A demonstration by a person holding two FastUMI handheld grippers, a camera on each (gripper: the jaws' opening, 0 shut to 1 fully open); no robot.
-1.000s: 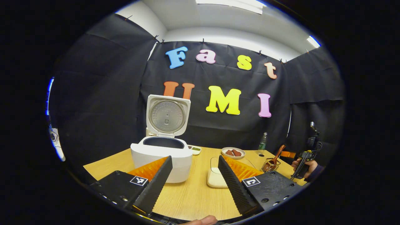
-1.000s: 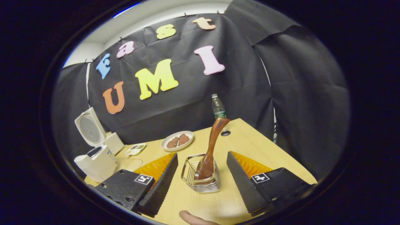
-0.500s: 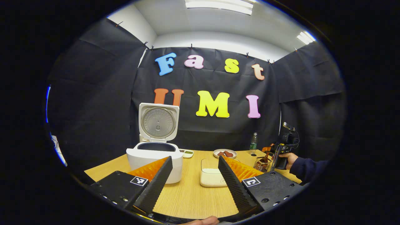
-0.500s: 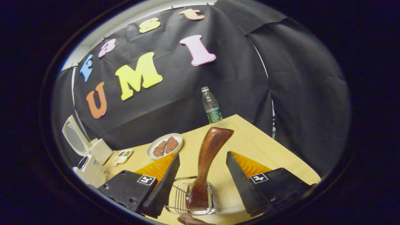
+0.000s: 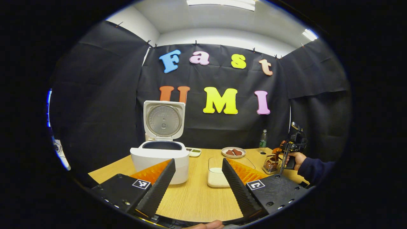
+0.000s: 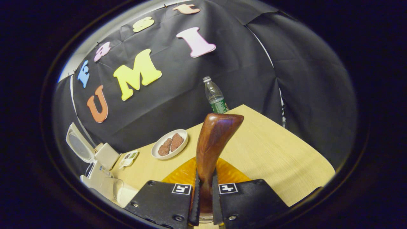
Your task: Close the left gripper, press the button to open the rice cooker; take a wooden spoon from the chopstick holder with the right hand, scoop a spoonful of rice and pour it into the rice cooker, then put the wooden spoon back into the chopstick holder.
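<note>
The white rice cooker [image 5: 160,157] stands on the table with its lid up; I also see the rice cooker [image 6: 95,162] at the left edge of the right gripper view. My left gripper [image 5: 197,179] hangs open in front of it, nothing between its fingers. A clear box of white rice [image 5: 217,175] lies right of the cooker. My right gripper [image 6: 205,197] is shut on the brown wooden spoon [image 6: 213,143], whose handle rises between the fingers. In the left gripper view that gripper [image 5: 279,156] sits over the wire chopstick holder [image 5: 269,165], held by a hand.
A white plate with brown food [image 6: 170,147] and a small dish [image 6: 127,158] lie toward the back wall. A plastic bottle [image 6: 215,97] stands at the table's far edge. The wooden table [image 6: 273,159] ends close on the right.
My right gripper moved down and forward over the holder and shut on the spoon's handle. The left gripper stayed open, its view shifting slightly.
</note>
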